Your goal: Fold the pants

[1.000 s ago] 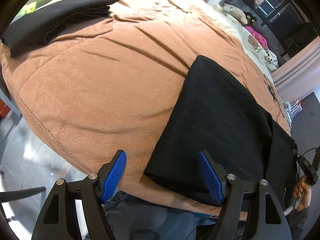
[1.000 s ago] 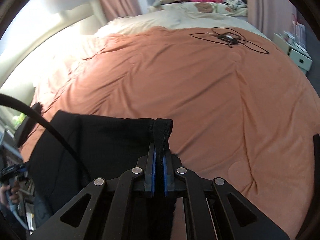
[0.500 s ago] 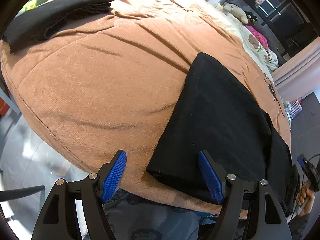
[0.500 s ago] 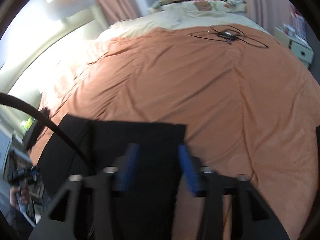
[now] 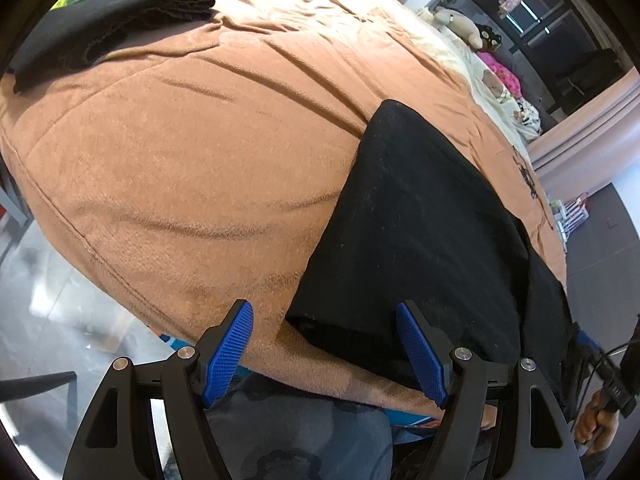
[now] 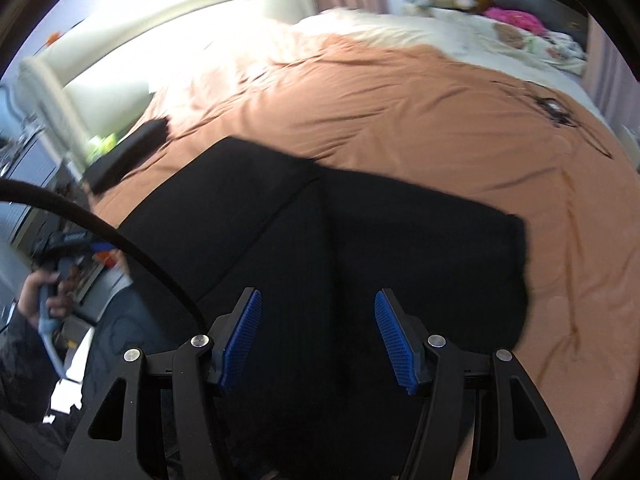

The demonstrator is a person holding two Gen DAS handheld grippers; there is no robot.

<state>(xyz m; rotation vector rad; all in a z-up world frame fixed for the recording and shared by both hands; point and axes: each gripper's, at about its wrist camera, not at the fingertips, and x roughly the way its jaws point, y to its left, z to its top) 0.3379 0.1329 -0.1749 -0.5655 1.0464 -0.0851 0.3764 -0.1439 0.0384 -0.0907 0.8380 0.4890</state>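
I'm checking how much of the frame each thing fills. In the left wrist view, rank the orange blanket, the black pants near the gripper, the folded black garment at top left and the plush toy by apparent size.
1. orange blanket
2. black pants
3. folded black garment
4. plush toy, though it lies farthest from the camera

Right tool (image 6: pixel 318 334) now off pants (image 6: pixel 360 240)

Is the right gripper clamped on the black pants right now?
No. In the right wrist view the right gripper stands open, blue pads apart, with the black pants lying flat on the blanket beneath.
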